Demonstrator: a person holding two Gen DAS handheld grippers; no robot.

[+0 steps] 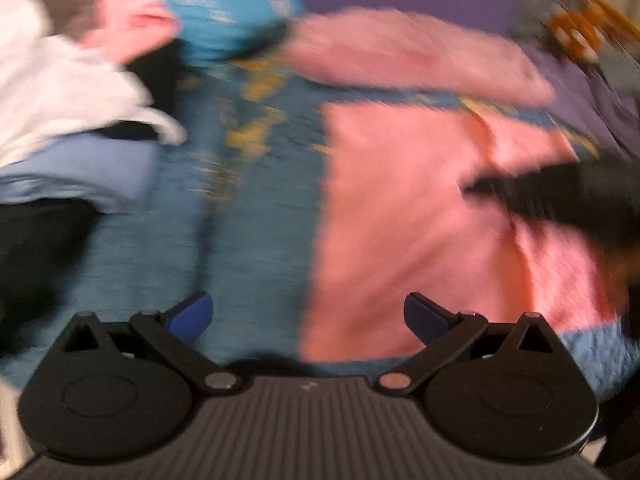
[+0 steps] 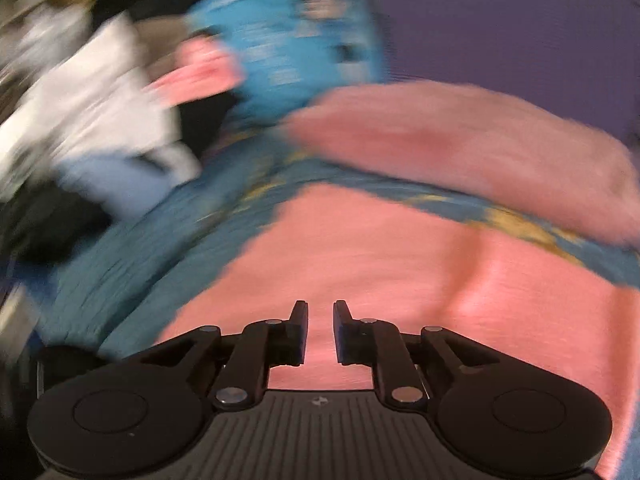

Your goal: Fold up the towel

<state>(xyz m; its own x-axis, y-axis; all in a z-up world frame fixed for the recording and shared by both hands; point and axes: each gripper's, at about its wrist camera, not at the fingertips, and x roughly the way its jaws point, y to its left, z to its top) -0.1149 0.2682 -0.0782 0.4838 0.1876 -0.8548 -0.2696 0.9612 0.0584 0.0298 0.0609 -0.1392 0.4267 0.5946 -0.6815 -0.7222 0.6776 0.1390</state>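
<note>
The right gripper has its jaws nearly together with a thin slot between them, and no cloth is pinched; salmon fabric only shows through the gap beneath. It hangs directly over the pink towel, which spreads from 12 toward 3 o'clock of it on the blue patterned bedspread. The left gripper is spread wide and empty, sitting above the towel's left edge, which runs from 6 to 12 o'clock; the cloth itself lies at 1 to 3 o'clock of it. A second, fluffier pink roll lies across at 12 o'clock, beyond a strip of bedspread. The right gripper looks nearer to the fabric. Both views are blurred, so fine creases cannot be read.
</note>
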